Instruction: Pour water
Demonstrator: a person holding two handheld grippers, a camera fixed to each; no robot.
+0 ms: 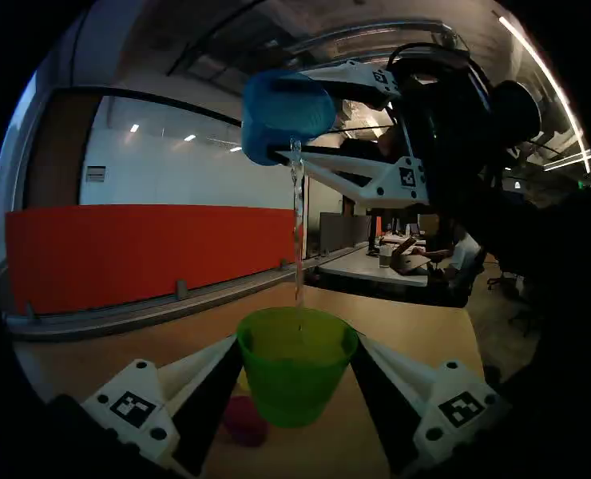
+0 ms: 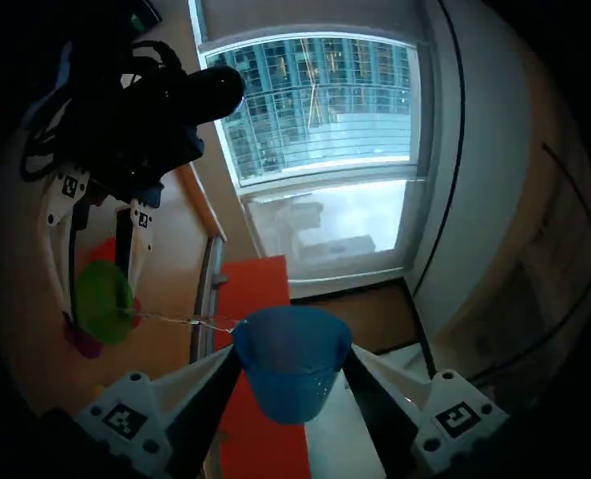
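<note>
My left gripper is shut on a green cup, held upright above a wooden table. Above it my right gripper is shut on a blue cup tipped on its side. A thin stream of water falls from the blue cup's rim into the green cup. In the right gripper view the blue cup sits between the white fingers of my right gripper, and the water stream runs toward the green cup held by the left gripper.
A pink cup stands on the table just below and left of the green cup. An orange wall panel runs behind the table. Desks with seated people lie to the right. A large window fills the far wall.
</note>
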